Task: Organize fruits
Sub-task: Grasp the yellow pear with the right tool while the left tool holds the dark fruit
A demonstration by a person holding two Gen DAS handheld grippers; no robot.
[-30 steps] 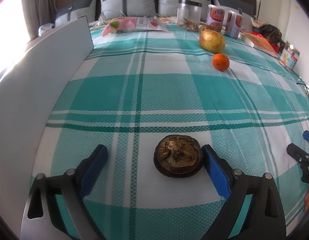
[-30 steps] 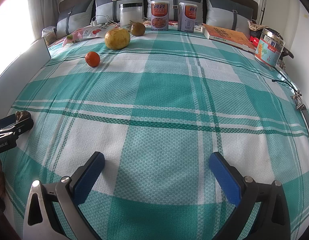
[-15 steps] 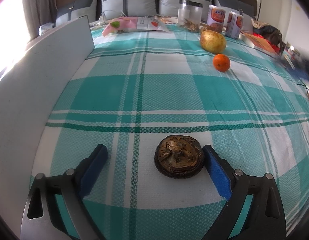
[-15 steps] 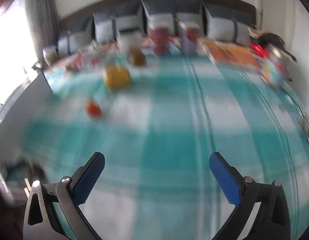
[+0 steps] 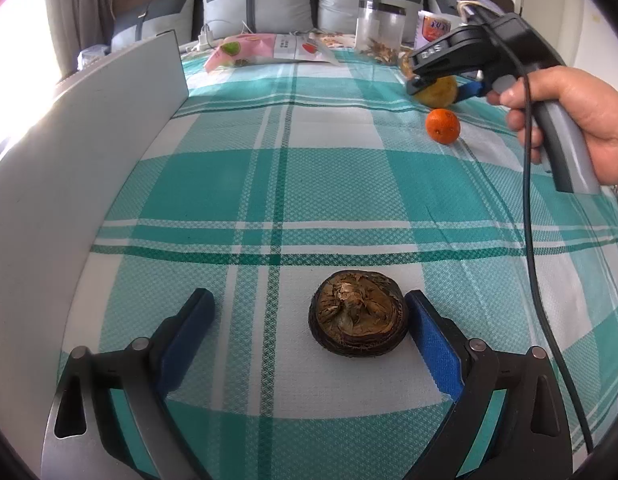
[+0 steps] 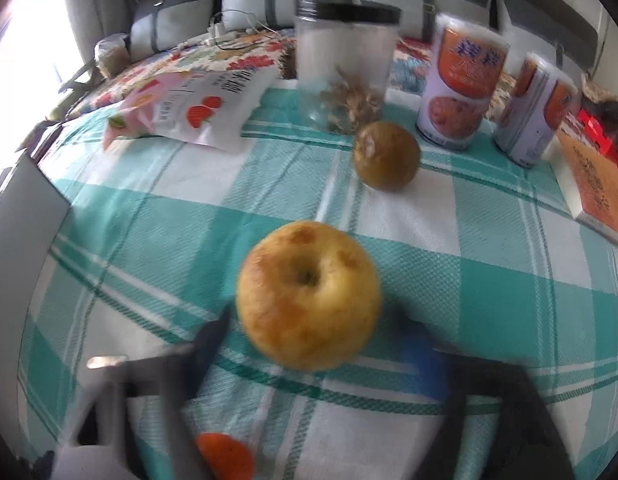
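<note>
A dark brown shrivelled fruit (image 5: 359, 320) lies on the teal checked cloth (image 5: 309, 184) between the fingers of my left gripper (image 5: 307, 304), close to the right pad; that gripper is open. Far right, a hand (image 5: 569, 112) holds my right gripper (image 5: 445, 82) down over a yellow apple (image 5: 437, 90), with an orange (image 5: 442, 126) just in front. In the right wrist view the yellow apple (image 6: 309, 292) sits between the blurred fingers of my right gripper (image 6: 317, 344), whose jaws are closing around it. A brownish-green round fruit (image 6: 387, 160) lies behind it, the orange (image 6: 225, 456) below.
A clear jar (image 6: 347, 60), two cans (image 6: 465, 80) and a snack bag (image 6: 197, 108) stand along the back. An orange book (image 6: 593, 184) lies at the right. A grey board (image 5: 89, 140) walls off the left side. A black cable (image 5: 529, 200) hangs from the right gripper.
My right gripper has swept from the near right to the far fruits and now straddles the yellow apple with its jaws narrower. It and the hand now show in the left wrist view. The left gripper stayed put.
</note>
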